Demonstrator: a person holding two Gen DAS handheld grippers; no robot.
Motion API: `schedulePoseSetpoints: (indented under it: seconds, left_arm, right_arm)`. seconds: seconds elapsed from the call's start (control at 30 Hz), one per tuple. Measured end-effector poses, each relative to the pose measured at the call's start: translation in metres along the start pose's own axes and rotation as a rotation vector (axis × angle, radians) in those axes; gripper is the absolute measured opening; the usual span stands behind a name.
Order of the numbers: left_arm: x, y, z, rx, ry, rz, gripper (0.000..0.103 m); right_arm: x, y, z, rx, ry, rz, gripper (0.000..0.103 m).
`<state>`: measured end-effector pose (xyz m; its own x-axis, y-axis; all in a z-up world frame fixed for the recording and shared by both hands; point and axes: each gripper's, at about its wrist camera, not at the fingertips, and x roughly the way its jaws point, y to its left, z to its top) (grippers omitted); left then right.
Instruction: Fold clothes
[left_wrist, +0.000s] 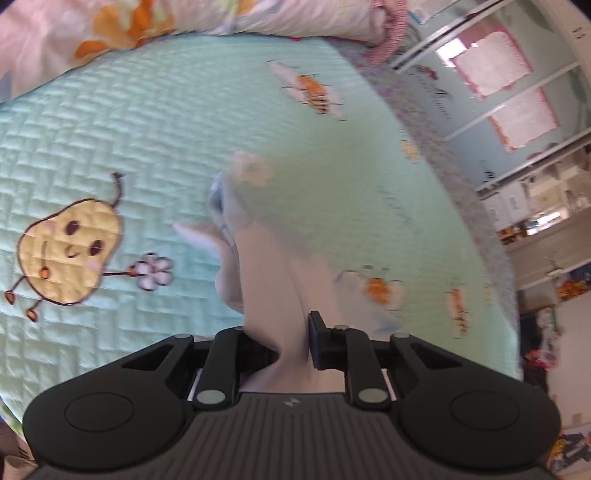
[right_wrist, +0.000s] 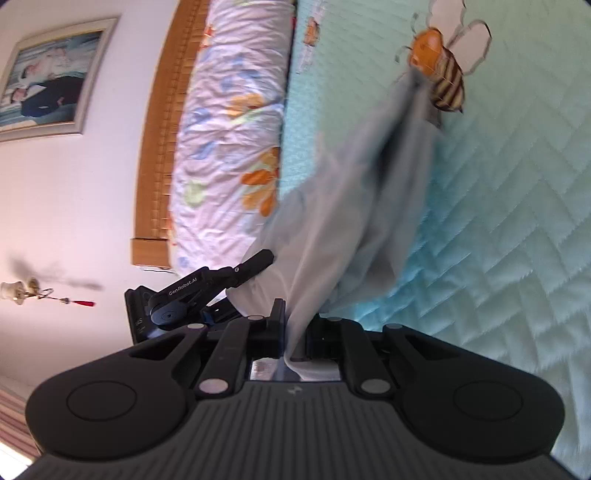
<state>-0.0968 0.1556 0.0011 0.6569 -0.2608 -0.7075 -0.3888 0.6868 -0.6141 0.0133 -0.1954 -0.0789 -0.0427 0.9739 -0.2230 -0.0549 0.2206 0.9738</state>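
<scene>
Pale garment pinched thin between closed right tongs, trailing ahead toward quilt. Another edge clamped in left tongs, draping forward and down. Judged light, limp, slippery: best gripped at hems or corners, kept taut.

One word is all I can read: "GenRobot.AI", in pale letters along the black arm of my left gripper, seen from my right wrist. A small pale logo mark sits on my ribbed grey body in both wrist views, too small to make out as letters.
</scene>
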Motion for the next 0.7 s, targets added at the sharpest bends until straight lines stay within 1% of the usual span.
schedulePoseSetpoints:
  seconds: [0.1,0.17,0.23,0.3,0.33,0.4,0.43,0.47,0.5,0.57,0.6,0.63,0.67,0.7]
  left_arm:
    - [0.000,-0.035,0.011,0.000,0.016,-0.056,0.015]
    - [0.003,-0.063,0.022,0.010,0.021,-0.098,0.015]
    - [0.003,-0.097,0.031,0.036,0.017,-0.171,0.015]
    - [-0.001,-0.130,0.037,0.070,0.013,-0.257,0.015]
    - [-0.003,-0.144,0.036,0.092,0.014,-0.295,0.015]
    - [-0.002,-0.160,0.020,0.130,0.030,-0.323,0.015]
    - [-0.002,-0.168,0.011,0.149,0.039,-0.337,0.015]
    - [0.000,-0.174,0.002,0.167,0.050,-0.344,0.015]
    - [0.007,-0.166,-0.014,0.172,0.077,-0.312,0.016]
    - [0.021,-0.149,-0.047,0.183,0.132,-0.248,0.016]
    - [0.029,-0.141,-0.063,0.188,0.159,-0.216,0.016]
    - [0.036,-0.133,-0.078,0.192,0.185,-0.182,0.016]
    - [0.044,-0.121,-0.085,0.188,0.201,-0.145,0.016]
    - [0.053,-0.110,-0.092,0.185,0.218,-0.107,0.015]
  right_arm:
    - [-0.026,0.025,0.009,-0.005,-0.031,0.030,0.011]
    - [-0.044,0.045,0.023,-0.015,-0.066,0.056,0.011]
    - [-0.069,0.071,0.035,-0.058,-0.112,0.061,0.011]
    - [-0.102,0.105,0.041,-0.146,-0.152,0.061,0.011]
    - [-0.118,0.120,0.041,-0.193,-0.167,0.053,0.011]
    - [-0.152,0.142,0.035,-0.284,-0.195,0.035,0.011]
    - [-0.166,0.146,0.030,-0.311,-0.197,0.023,0.011]
    - [-0.178,0.142,0.024,-0.307,-0.201,0.004,0.011]
    - [-0.189,0.137,0.017,-0.303,-0.205,-0.015,0.011]
    - [-0.199,0.104,0.000,-0.254,-0.183,-0.056,0.011]
    - [-0.201,0.080,-0.010,-0.200,-0.160,-0.076,0.011]
    - [-0.193,0.049,-0.019,-0.124,-0.132,-0.116,0.012]
    - [-0.189,0.017,-0.030,-0.057,-0.100,-0.172,0.017]
    - [-0.182,-0.016,-0.041,0.003,-0.061,-0.221,0.019]
